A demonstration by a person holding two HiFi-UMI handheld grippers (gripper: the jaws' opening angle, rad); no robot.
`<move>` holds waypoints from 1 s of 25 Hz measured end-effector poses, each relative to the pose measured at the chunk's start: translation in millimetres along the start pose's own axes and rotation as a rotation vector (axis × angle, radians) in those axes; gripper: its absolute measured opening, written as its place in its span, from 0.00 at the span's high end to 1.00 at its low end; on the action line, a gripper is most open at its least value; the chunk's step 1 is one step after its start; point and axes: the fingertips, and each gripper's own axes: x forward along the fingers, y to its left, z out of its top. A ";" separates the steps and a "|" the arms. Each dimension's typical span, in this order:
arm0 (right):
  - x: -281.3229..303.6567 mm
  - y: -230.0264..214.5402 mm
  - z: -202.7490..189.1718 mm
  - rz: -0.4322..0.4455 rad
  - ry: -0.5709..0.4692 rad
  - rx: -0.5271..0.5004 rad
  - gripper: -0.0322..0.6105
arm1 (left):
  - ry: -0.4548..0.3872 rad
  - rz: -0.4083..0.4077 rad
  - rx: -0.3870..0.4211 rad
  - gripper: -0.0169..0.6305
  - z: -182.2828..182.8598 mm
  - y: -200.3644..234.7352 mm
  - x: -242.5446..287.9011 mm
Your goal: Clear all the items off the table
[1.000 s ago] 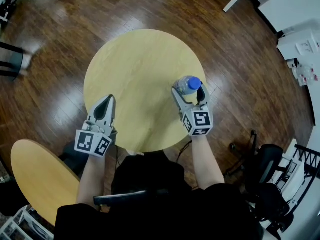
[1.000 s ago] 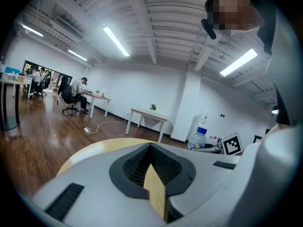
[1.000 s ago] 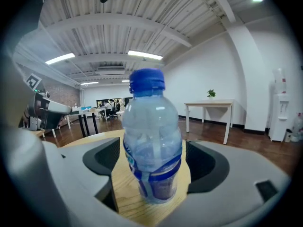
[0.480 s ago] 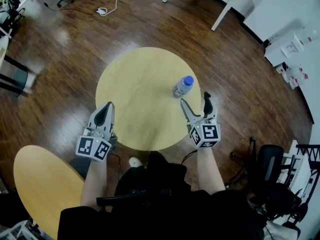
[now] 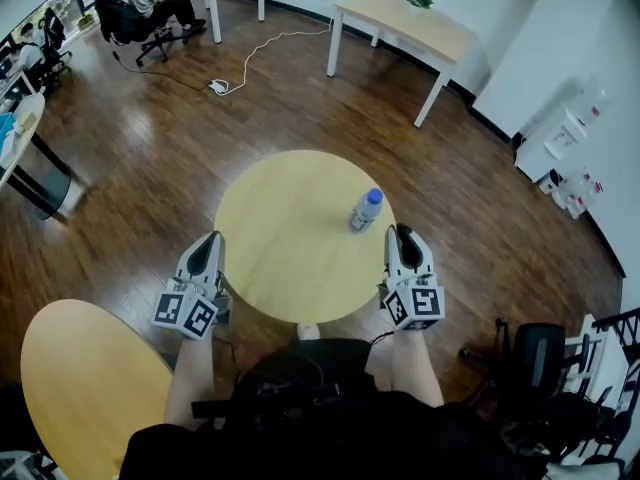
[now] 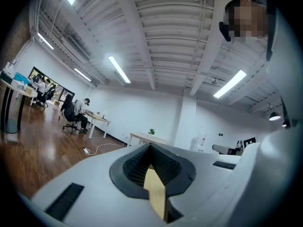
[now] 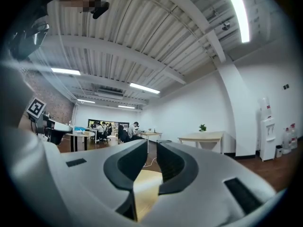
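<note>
A clear water bottle with a blue cap (image 5: 366, 209) stands upright near the right edge of the round yellow table (image 5: 280, 238). My right gripper (image 5: 403, 234) hangs just right of the bottle and nearer to me, apart from it. Its jaws are closing, with a narrow gap left and nothing between them; the right gripper view shows that gripper (image 7: 151, 143) empty over the tabletop. At the table's near left edge my left gripper (image 5: 207, 240) is shut and empty. The left gripper view shows that gripper (image 6: 150, 145) with its fingertips meeting.
A second round table (image 5: 80, 378) sits at the lower left beside me. A black chair (image 5: 535, 353) stands at the lower right. A rectangular desk (image 5: 405, 18) with a small plant is at the back, and a white cable (image 5: 250, 58) lies on the wood floor.
My right gripper has let go of the bottle, drawn back toward me, and its wide jaws have nearly come together. The bottle stays on the table. The head view has tilted up.
</note>
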 end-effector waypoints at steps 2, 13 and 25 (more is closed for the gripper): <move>-5.3 8.1 3.9 0.008 -0.010 0.001 0.85 | 0.004 -0.021 0.009 0.97 2.6 -5.7 -6.5; -13.3 22.5 19.5 0.009 -0.038 -0.025 0.85 | -0.051 -0.069 -0.030 0.97 20.2 -16.9 -23.0; 41.5 100.2 20.9 0.273 0.000 -0.073 0.85 | -0.085 0.164 0.050 0.97 38.1 23.0 -91.3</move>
